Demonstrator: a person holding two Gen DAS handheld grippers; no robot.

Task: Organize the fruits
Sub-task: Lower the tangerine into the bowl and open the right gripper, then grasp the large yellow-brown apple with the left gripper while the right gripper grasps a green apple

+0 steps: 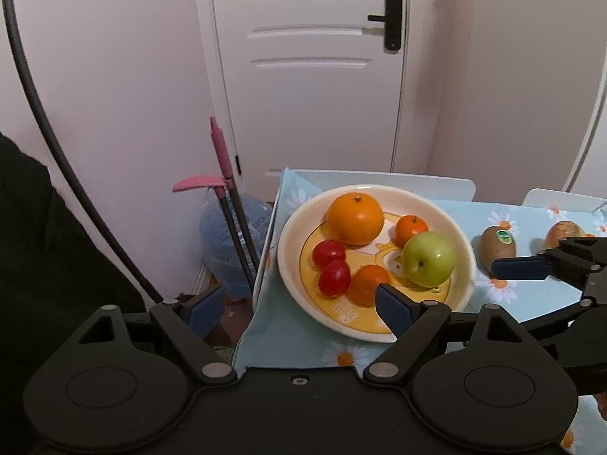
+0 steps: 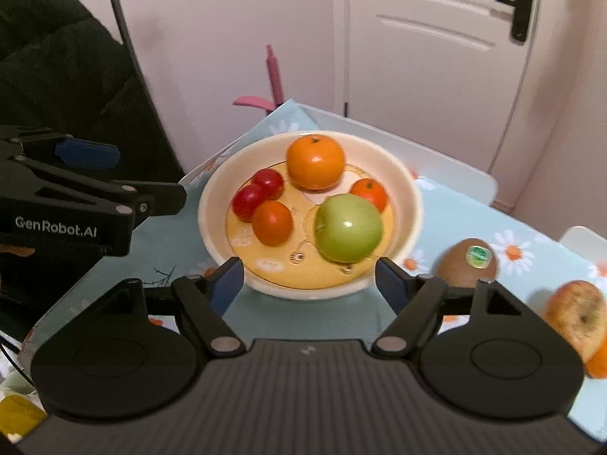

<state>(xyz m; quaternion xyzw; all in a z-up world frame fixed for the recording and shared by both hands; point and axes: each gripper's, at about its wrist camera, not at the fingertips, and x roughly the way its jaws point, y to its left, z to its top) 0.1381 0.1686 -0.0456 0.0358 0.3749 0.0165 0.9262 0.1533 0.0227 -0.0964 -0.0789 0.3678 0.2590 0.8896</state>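
Note:
A cream bowl [image 1: 296, 235] [image 2: 212, 197] with a yellow centre holds a big orange [image 1: 355, 218] [image 2: 315, 161], a green apple [image 1: 428, 258] [image 2: 348, 227], two small oranges, and several red tomatoes [image 1: 328, 253] [image 2: 247, 201]. A kiwi [image 1: 497, 244] [image 2: 468, 263] and a yellow-red apple [image 1: 565, 232] [image 2: 576, 314] lie on the cloth to its right. My left gripper [image 1: 299, 309] is open and empty at the bowl's near left. My right gripper [image 2: 309, 284] is open and empty at the bowl's near rim.
The table has a light blue daisy cloth [image 2: 474, 220], with its left edge just beside the bowl. A pink-handled mop and a blue water bottle [image 1: 231, 235] stand on the floor to the left. A white door [image 1: 315, 76] is behind. White chair backs [image 1: 436, 185] line the far side.

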